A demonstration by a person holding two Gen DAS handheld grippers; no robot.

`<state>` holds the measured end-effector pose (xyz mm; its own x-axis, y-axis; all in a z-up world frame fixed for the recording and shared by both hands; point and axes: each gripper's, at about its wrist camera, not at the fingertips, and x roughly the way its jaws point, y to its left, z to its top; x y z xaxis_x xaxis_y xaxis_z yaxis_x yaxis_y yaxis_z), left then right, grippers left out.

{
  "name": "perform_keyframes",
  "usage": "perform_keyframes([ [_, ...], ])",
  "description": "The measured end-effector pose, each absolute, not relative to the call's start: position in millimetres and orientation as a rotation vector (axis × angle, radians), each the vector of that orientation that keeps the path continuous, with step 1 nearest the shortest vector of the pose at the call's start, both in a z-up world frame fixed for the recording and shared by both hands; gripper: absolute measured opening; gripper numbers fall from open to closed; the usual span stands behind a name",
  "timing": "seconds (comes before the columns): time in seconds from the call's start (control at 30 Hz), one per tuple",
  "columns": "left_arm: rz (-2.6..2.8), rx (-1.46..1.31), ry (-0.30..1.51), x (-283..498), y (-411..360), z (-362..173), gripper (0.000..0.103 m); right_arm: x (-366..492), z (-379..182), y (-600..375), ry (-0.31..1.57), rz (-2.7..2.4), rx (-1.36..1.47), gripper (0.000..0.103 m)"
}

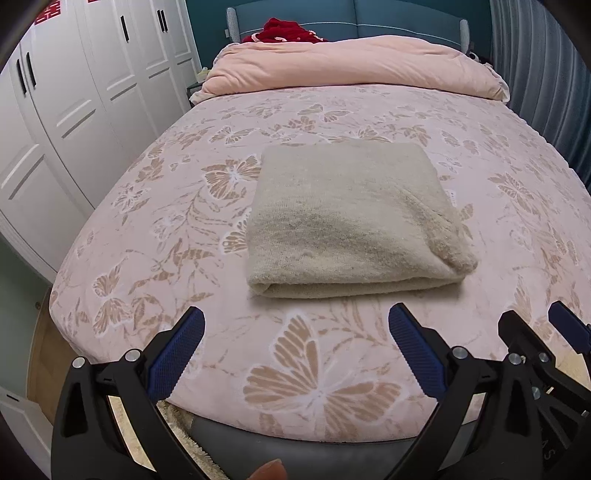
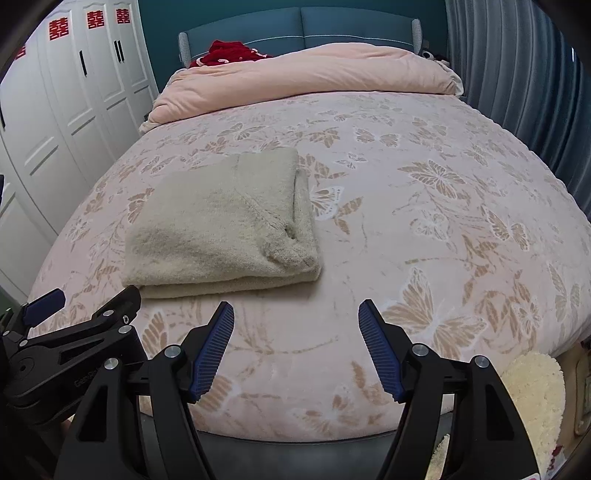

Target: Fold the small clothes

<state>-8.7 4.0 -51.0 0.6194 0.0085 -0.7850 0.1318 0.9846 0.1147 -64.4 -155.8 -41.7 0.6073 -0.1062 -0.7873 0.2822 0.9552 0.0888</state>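
We look from each wrist, low by the foot of the bed [image 1: 147,206], toward the headboard [image 2: 332,26]; both views share the bedspread ahead of the claws.

One folded beige garment [image 1: 351,218] lies on one bed [image 1: 147,229]. Two claws are in view, the left claw [image 1: 295,325] and the right claw [image 2: 295,317], each with two blue-padded fingers held apart. One pink quilt [image 1: 351,62] is bunched at the head of the bed, with one red cloth [image 1: 284,29] behind it. One white wardrobe [image 1: 74,92] stands to the left; the right wrist view shows three red paper signs [image 2: 94,18] clearly on its doors. One cream fluffy rug [image 2: 535,391] lies by the bed's foot.
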Motion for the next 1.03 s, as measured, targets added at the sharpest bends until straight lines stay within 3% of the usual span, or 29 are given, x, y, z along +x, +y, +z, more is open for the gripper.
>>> perform_keyframes([
  [1.03, -0.01, 0.142, 0.891, -8, 21, -60, 0.095, -59, -46, -132, 0.915, -0.243, 0.161, 0.062],
])
